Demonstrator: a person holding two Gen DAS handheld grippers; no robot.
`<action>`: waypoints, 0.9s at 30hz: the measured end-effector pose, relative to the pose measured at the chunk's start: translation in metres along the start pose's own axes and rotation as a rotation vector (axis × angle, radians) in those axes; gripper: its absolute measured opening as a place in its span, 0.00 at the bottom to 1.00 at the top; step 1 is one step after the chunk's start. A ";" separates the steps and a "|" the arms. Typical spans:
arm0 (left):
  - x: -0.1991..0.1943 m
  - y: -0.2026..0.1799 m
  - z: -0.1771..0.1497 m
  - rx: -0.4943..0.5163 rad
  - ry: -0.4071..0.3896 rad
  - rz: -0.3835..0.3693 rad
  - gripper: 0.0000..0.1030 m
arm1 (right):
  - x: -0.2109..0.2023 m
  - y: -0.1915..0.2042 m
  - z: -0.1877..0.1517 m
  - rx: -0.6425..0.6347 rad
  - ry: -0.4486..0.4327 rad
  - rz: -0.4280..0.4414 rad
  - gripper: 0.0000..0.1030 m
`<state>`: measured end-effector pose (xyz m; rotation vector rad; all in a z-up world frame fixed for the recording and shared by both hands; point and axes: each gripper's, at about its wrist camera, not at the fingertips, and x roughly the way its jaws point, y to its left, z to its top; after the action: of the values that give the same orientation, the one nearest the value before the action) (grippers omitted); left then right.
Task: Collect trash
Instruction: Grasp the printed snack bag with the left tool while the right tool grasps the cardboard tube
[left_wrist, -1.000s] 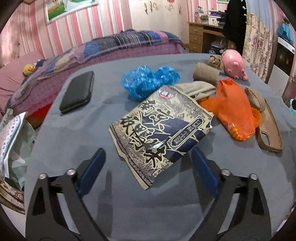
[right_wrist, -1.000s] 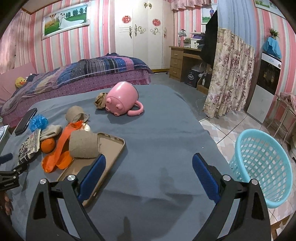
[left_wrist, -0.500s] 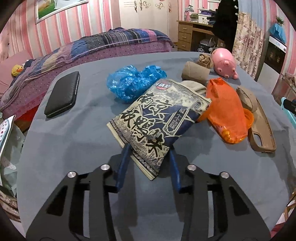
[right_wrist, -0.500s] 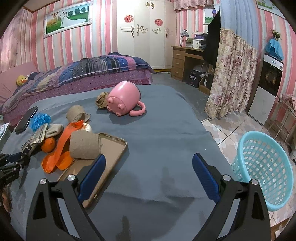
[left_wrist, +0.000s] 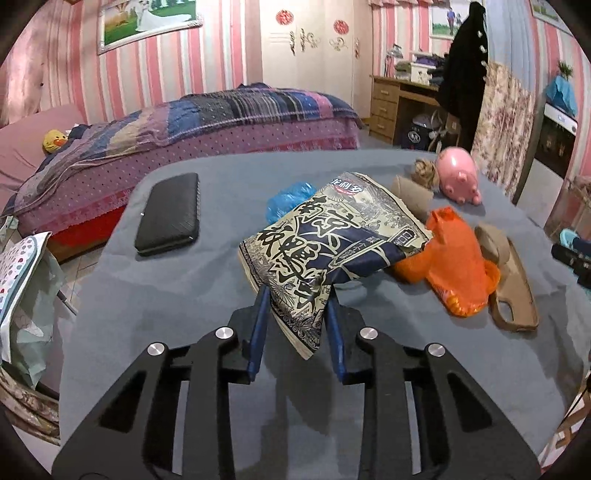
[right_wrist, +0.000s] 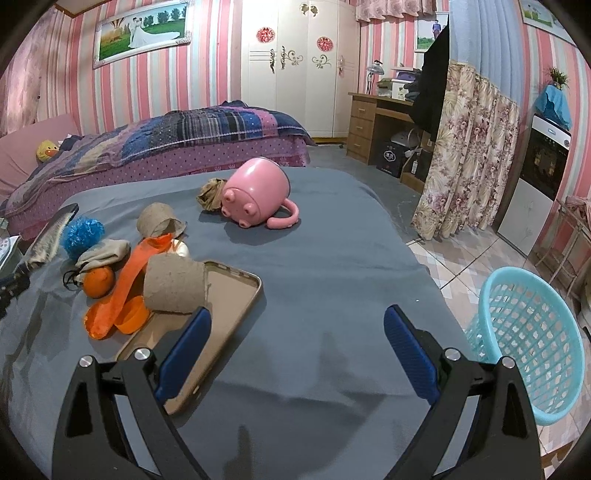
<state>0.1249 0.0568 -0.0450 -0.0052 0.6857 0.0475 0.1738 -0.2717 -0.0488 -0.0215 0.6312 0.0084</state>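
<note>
- The left tool (left_wrist: 297, 332) is clamped on the near corner of a snack bag (left_wrist: 328, 251); its jaws have just been closing, and the blue pads press the bag from both sides.
- The snack bag is tilted, its gripped corner held above the grey tabletop (left_wrist: 166, 295), its far end reaching over toward the other items.
- Just behind the bag lies a crumpled blue plastic bag (left_wrist: 286, 201); to its right, an orange plastic bag (left_wrist: 454, 266), touching or just beside the bag's edge.
- A black case (left_wrist: 170, 214) lies well apart to the left of the bag, flat on the tabletop.
- The right tool (right_wrist: 295, 347) stands wide open with nothing between its pads, above a bare part of the tabletop.
- Near the right tool's left pad lie a tan phone case (right_wrist: 229, 310) and a cardboard roll (right_wrist: 175, 286) resting on it.
- A pink pig mug (right_wrist: 255, 197) lies on its side farther back.
- A light-blue basket (right_wrist: 532, 339) stands on the floor beside the tabletop, to the right of the right tool.
</note>
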 end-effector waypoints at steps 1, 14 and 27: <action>-0.001 0.002 0.000 -0.004 -0.006 0.000 0.27 | 0.001 0.001 0.000 0.000 0.002 0.002 0.90; 0.001 0.028 0.001 -0.060 -0.039 0.039 0.26 | 0.014 0.021 -0.003 -0.025 0.011 0.054 0.90; 0.002 0.044 0.004 -0.080 -0.049 0.045 0.26 | 0.044 0.070 0.009 -0.072 0.067 0.192 0.85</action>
<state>0.1274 0.1012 -0.0428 -0.0648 0.6343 0.1181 0.2138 -0.2019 -0.0684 -0.0305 0.6975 0.2167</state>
